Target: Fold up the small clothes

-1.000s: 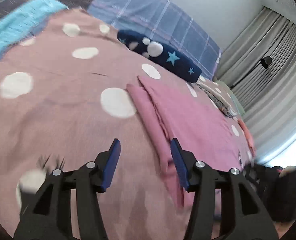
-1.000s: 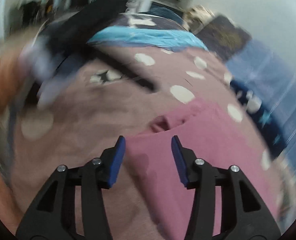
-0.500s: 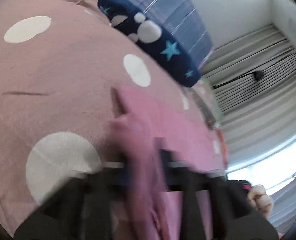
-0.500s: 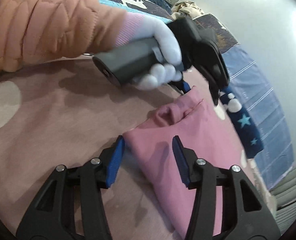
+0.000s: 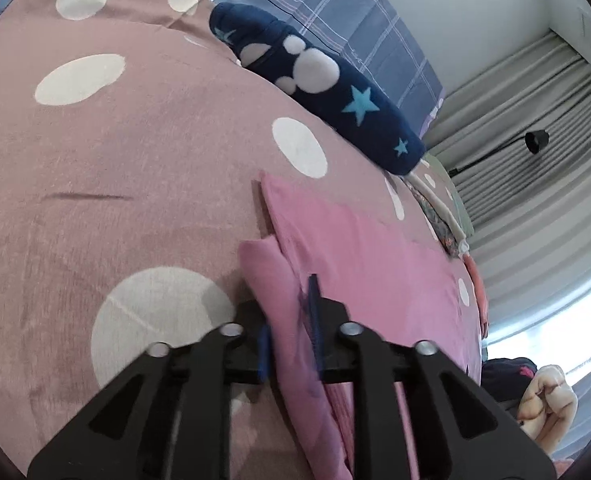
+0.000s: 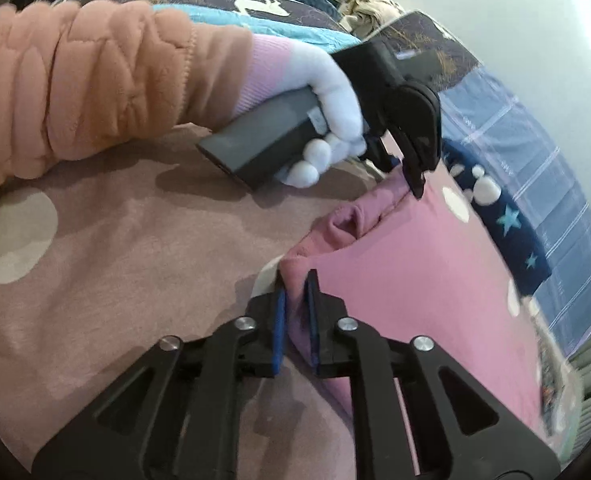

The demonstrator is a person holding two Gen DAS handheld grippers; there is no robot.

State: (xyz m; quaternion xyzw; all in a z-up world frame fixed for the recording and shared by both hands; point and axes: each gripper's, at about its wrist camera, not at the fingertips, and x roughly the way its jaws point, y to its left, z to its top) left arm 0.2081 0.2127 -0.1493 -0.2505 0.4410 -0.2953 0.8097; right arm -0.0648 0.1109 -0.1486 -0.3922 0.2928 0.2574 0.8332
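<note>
Bed under a dusty-pink blanket (image 5: 143, 168) with white dots, pink garment (image 5: 367, 256) lying on it near right, navy star-print pillow (image 5: 335, 92) farther back, checked blue sheet (image 5: 335, 12) beyond

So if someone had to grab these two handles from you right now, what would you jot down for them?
Left tool: its jaws have just been opening a little, the pink garment bunched between the pads and gripped at its far corner.
Right tool: jaws have just been closing, pinching the near corner of the same edge.
Garment lies flat on the dotted blanket, partly folded.
Done: both corners taken.
Left: probably lift, fold over, smooth down.
</note>
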